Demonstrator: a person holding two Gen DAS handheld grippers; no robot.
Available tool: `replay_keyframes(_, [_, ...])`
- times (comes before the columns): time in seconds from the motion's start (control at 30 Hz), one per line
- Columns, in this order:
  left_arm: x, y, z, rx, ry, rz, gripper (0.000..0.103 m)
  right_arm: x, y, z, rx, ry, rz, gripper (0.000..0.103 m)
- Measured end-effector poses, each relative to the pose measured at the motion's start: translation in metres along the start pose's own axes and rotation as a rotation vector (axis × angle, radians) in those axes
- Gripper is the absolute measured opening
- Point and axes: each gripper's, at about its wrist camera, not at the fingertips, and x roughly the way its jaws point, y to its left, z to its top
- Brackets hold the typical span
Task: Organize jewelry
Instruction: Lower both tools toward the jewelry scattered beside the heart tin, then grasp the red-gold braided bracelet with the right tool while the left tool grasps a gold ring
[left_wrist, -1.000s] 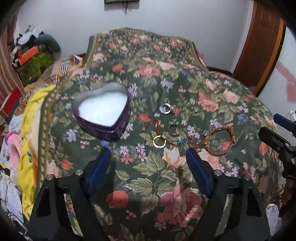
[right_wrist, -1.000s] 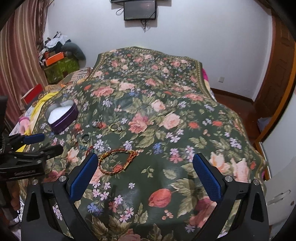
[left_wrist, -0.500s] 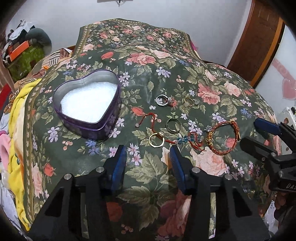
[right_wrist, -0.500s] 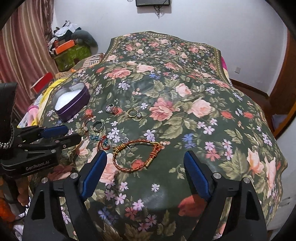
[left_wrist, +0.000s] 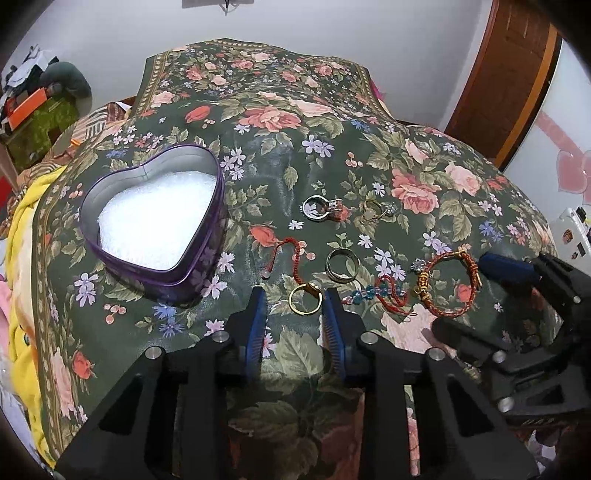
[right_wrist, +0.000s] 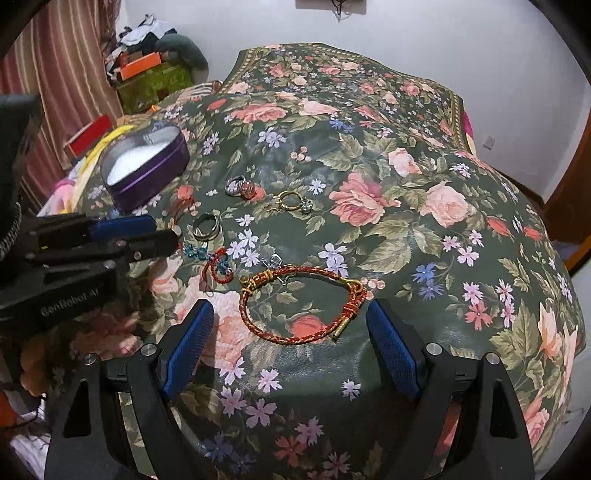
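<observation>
A purple heart-shaped tin (left_wrist: 155, 225) with white lining lies open on the floral bedspread; it also shows in the right wrist view (right_wrist: 146, 170). My left gripper (left_wrist: 295, 301) has its blue fingers close on either side of a gold ring (left_wrist: 303, 300), narrowly open around it. A dark band ring (left_wrist: 342, 265), a silver stone ring (left_wrist: 319, 208), a gold ring with a clear stone (left_wrist: 375, 210) and a red cord with blue beads (left_wrist: 384, 295) lie nearby. My right gripper (right_wrist: 290, 321) is wide open, straddling a red-gold braided bracelet (right_wrist: 299, 302).
The bedspread (right_wrist: 388, 206) drops off at the right and near edges. Clutter and boxes (right_wrist: 147, 70) stand at the far left by a striped curtain. A wooden door (left_wrist: 506, 74) is at the far right. The left gripper's body (right_wrist: 74, 254) sits at the left.
My left gripper has moved forward and narrowed its fingers around the gold ring. My right gripper has moved forward and down so the bracelet lies between its fingers.
</observation>
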Motion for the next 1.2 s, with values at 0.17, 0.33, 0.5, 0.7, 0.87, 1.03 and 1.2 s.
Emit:
replay_keyframes(0.17, [0.0,0.003,0.0,-0.024,0.0,-0.022,0.016,0.002,-0.003,-0.001,0.008,0.004,-0.026,0.055])
replay_keyframes(0.33, [-0.001,0.001,-0.001,-0.029,0.006,-0.045,0.001,0.003,-0.01,0.0,0.035,0.006,-0.039,0.025])
replay_keyframes(0.5, [-0.005,-0.001,-0.003,-0.041,0.009,-0.062,0.001,0.0,-0.025,0.0,0.107,0.002,0.002,0.011])
replay_keyframes(0.7, [-0.012,0.002,-0.007,-0.05,0.011,-0.051,0.0,-0.008,-0.028,0.002,0.141,-0.018,0.015,0.011])
replay_keyframes(0.87, [-0.018,0.003,-0.009,-0.037,0.015,-0.047,0.001,-0.016,-0.036,0.005,0.165,-0.041,0.012,0.011])
replay_keyframes(1.03, [-0.013,-0.001,-0.005,-0.01,0.035,-0.014,0.012,-0.02,-0.042,0.007,0.181,-0.053,0.024,0.011])
replay_keyframes(1.2, [-0.004,-0.004,0.001,0.014,0.043,-0.01,0.027,-0.018,-0.047,0.007,0.192,-0.052,0.031,0.011])
